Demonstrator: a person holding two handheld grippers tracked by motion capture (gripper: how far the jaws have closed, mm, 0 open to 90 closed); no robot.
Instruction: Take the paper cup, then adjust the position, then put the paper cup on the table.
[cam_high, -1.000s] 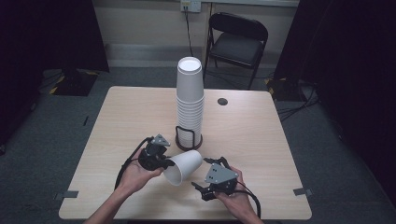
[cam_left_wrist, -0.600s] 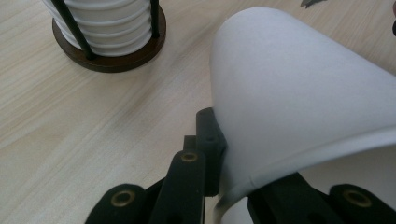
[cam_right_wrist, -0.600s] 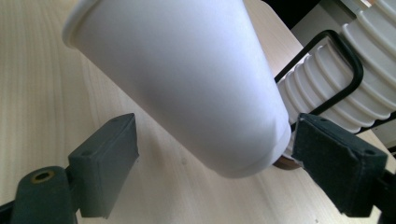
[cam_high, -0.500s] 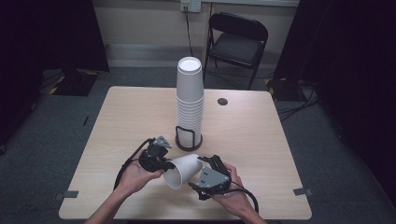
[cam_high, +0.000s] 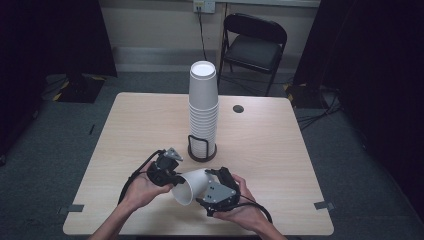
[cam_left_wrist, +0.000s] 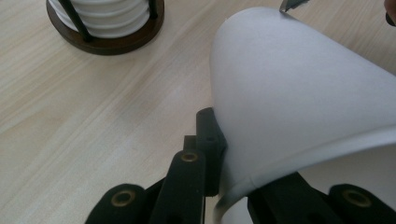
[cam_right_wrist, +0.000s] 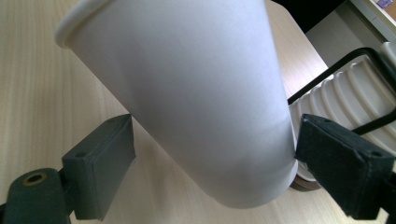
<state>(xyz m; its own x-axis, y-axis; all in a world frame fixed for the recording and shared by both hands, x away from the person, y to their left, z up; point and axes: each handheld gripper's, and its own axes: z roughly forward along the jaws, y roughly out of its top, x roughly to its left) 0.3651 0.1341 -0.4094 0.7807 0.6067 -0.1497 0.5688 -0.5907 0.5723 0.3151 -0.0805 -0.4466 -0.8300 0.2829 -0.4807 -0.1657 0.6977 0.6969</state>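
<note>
So the white paper cup (cam_high: 192, 185) is hanging in the air just above the near part of the wooden table (cam_high: 140, 125), lying on its side with the open mouth pointing down toward the person and the closed bottom pointing up and away toward the stack.

The left gripper (cam_high: 167, 172) is pinching the cup's rim wall: in the left gripper view you can see the rolled rim (cam_left_wrist: 243, 189) sitting right between the two black jaws, which are squeezed tight on the thin paper.

The right gripper (cam_high: 216, 189) is coming at the cup from the other side, near its bottom end. Its jaws have just been opening, and in the right gripper view they're standing spread on either side of the cup body (cam_right_wrist: 196, 102). The right-hand pad (cam_right_wrist: 341, 158) looks like it's sitting against or just beside the cup's bottom edge, the left-hand pad (cam_right_wrist: 100, 158) is just off the cup wall. Can't tell for sure if either is touching.

Behind all that, the tall stack of cups (cam_high: 203, 107) is standing upright in its dark wire holder (cam_high: 202, 150), near the middle of the table.
</note>
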